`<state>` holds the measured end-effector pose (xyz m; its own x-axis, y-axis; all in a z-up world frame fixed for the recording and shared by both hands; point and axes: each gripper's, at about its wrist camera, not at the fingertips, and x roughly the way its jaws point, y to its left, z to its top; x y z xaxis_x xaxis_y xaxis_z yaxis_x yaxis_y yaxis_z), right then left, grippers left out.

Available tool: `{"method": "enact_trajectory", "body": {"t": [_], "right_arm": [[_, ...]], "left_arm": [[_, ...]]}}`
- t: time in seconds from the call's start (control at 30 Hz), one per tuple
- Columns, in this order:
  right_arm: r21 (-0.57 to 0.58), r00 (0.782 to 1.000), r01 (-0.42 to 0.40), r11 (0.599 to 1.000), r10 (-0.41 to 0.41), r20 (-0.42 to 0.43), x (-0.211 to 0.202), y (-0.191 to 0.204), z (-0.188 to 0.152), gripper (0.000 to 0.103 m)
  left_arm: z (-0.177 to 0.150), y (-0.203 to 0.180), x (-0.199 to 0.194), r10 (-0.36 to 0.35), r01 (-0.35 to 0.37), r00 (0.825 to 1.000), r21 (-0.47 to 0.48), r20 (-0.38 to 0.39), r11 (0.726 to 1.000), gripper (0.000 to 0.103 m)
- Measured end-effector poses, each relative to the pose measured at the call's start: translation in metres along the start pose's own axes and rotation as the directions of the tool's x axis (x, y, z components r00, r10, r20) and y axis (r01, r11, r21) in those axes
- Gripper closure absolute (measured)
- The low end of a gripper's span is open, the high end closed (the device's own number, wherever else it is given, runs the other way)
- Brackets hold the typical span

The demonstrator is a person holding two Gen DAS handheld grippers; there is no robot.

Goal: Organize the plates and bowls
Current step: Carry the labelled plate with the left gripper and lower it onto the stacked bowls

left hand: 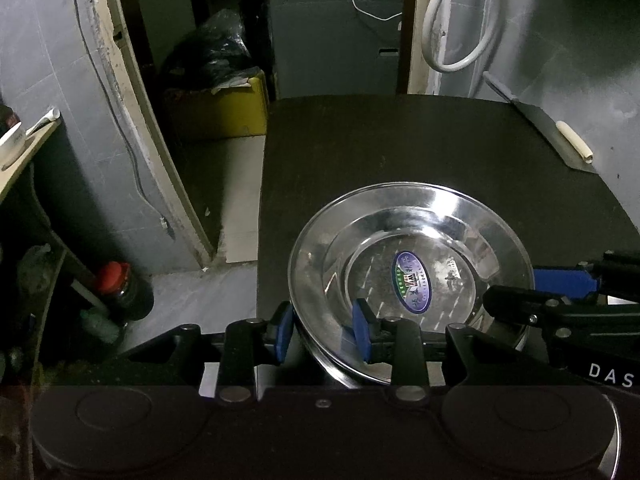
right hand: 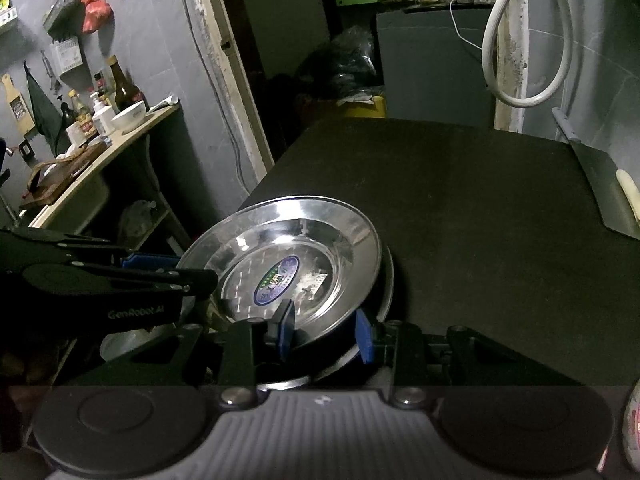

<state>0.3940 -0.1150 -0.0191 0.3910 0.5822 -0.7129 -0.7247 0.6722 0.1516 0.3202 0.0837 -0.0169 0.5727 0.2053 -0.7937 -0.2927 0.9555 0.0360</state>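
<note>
A shiny steel plate (left hand: 412,264) with a blue oval sticker sits near the front left of the dark table (left hand: 400,148). It also shows in the right wrist view (right hand: 288,256), resting on another steel dish whose rim (right hand: 386,280) pokes out beneath. My left gripper (left hand: 322,332) straddles the plate's near left rim, one blue pad outside and one inside. My right gripper (right hand: 326,332) straddles the near right rim the same way. Both sets of jaws stand a plate-rim apart; whether they pinch the rim is unclear.
A cleaver (left hand: 560,136) with a pale handle lies at the table's far right edge. A side counter (right hand: 104,152) at left holds a white bowl (right hand: 128,114) and bottles. A yellow box (left hand: 224,108) stands on the floor behind the table. A white hose (right hand: 528,40) hangs on the wall.
</note>
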Motion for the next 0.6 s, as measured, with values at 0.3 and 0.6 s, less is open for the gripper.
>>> {"method": "enact_trajectory", "body": {"t": [0.3,0.6], "right_arm": [[-0.015,1.0,0.009,1.0,-0.009,-0.007,0.0038,0.003,0.0,0.063],[-0.004,0.999,0.038,0.999,-0.038,-0.015,0.0045,0.0048,0.0,0.058]], "left_arm": [[-0.0016,-0.0056,0.0038,0.022,-0.022,1.0,-0.005,-0.002,1.0,0.069],[-0.0061,0.0004,-0.0055,0.001,-0.001,1.0,-0.038,0.017,0.999,0.07]]}}
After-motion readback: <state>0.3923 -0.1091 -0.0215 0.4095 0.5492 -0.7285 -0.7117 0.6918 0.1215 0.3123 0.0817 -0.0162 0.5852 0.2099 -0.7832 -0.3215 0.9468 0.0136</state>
